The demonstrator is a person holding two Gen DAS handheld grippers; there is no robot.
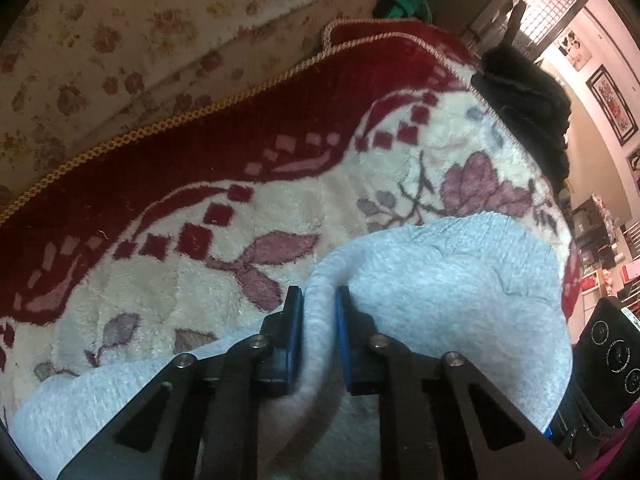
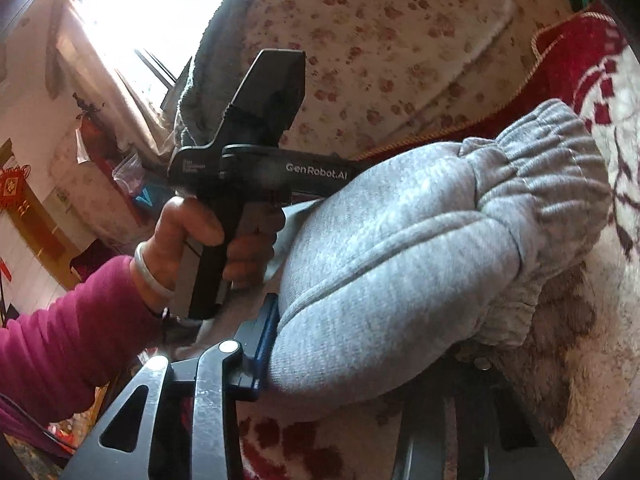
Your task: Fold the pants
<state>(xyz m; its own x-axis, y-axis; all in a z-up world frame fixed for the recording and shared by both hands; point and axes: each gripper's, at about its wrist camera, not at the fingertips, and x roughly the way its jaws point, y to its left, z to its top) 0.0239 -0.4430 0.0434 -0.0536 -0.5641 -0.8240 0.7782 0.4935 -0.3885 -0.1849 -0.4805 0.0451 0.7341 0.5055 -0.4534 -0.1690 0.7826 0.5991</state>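
The grey pants [image 1: 440, 280] lie bunched on a red and cream floral blanket [image 1: 200, 208]. In the left wrist view my left gripper [image 1: 319, 300] is shut, its blue pads pinching a raised fold of the grey cloth. In the right wrist view the pants [image 2: 400, 248] form a thick folded bundle with the gathered elastic band [image 2: 540, 160] at the far end. My right gripper [image 2: 376, 320] straddles this bundle. Its left blue pad [image 2: 266, 340] presses the cloth, and the other finger is hidden under the fabric. A hand [image 2: 188, 228] in a pink sleeve holds the left gripper's body [image 2: 256, 168].
A cream sheet with small flowers [image 1: 100, 40] covers the bed beyond the blanket's gold cord edge. A black garment [image 1: 524, 120] lies at the blanket's far right, a green item [image 1: 404, 4] behind it. Shelves and framed pictures [image 1: 612, 104] line the room's wall; a bright window [image 2: 132, 8] stands on the left.
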